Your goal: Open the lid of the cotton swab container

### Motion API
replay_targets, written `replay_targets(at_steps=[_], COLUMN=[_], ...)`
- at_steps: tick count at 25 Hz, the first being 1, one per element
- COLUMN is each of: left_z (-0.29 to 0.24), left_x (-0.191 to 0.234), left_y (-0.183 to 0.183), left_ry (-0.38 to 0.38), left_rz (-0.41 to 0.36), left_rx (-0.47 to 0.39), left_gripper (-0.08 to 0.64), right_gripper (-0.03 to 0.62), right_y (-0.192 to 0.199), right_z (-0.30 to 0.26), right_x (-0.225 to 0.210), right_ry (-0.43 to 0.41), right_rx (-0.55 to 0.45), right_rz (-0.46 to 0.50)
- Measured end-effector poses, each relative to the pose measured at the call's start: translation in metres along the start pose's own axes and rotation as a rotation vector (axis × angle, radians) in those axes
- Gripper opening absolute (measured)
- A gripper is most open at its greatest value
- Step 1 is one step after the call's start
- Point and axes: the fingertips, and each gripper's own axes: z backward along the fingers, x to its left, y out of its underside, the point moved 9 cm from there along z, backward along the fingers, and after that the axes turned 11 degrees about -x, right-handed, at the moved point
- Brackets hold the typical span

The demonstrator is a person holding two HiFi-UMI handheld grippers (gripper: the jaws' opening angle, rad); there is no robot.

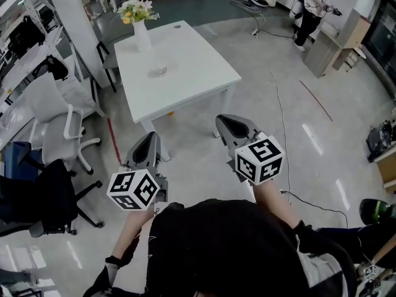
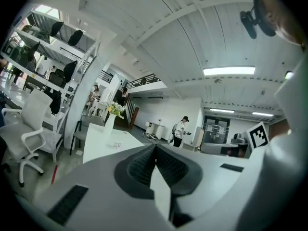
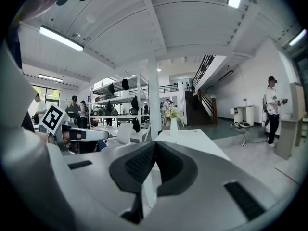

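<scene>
Fingers, left gripper (image 2: 155, 147): pressed together along the dark ribbed pads, with nothing between them.
Fingers, right gripper (image 3: 154, 144): pressed together the same way, gripping nothing.
Grippers in the head view: the left gripper (image 1: 150, 136) is at lower centre-left and the right gripper (image 1: 223, 119) is at centre. Both are held over the floor (image 1: 297, 153), with their tips pointing toward the upper part of the frame. Each carries a marker cube (image 1: 133, 189) nearest the person.
Cotton swab container (image 1: 161, 71): a small pale item near the middle of the white worktop (image 1: 192, 67), in the upper left-centre of the head view. It is well apart from both grippers, and too small to tell how its lid sits.
Container in the left gripper view: a tiny spot (image 2: 116, 144) on the worktop, left of the finger tips.
Vase (image 1: 142, 36): white and upright with flowers (image 1: 137, 10), at the worktop's far edge.
Office chairs (image 1: 62, 132): at the left edge of the frame.
Person (image 1: 311, 8): standing at upper right.
</scene>
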Motion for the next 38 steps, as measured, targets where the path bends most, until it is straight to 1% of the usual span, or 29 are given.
replay_targets(at_steps=[7, 11, 15, 19, 23, 28, 32, 38], left_z=[0.006, -0.001, -0.017, -0.047, -0.083, -0.128, -0.158, -0.191], left_x=[0.007, 0.018, 0.028, 0.043, 0.052, 0.072, 0.086, 0.116], left_y=[0.014, 0.021, 0.026, 0.027, 0.019, 0.012, 0.003, -0.006], left_ry=[-0.017, -0.029, 0.003, 0.04, 0.098, 0.144, 0.187, 0.21], left_rz=[0.014, 0.049, 0.052, 0.071, 0.065, 0.067, 0.053, 0.059], left_rx=[0.045, 0.066, 0.073, 0.086, 0.098, 0.117, 0.129, 0.15], left_gripper=[0.011, 0.011, 0.011, 0.011, 0.011, 0.011, 0.011, 0.011], right_gripper=[0.005, 0.005, 0.005, 0.005, 0.005, 0.005, 0.005, 0.005], right_y=[0.022, 0.032, 0.035, 0.035, 0.03, 0.027, 0.024, 0.022], right_z=[0.002, -0.006, -0.016, -0.031, -0.048, -0.074, -0.096, -0.13], right_x=[-0.001, -0.001, -0.008, -0.015, -0.028, -0.044, -0.055, -0.06], right_ry=[0.014, 0.016, 0.048, 0.087, 0.141, 0.202, 0.246, 0.277], right_rx=[0.039, 0.073, 0.076, 0.087, 0.087, 0.076, 0.07, 0.075], right_rz=[-0.067, -0.073, -0.085, -0.071, -0.074, -0.087, -0.104, -0.106])
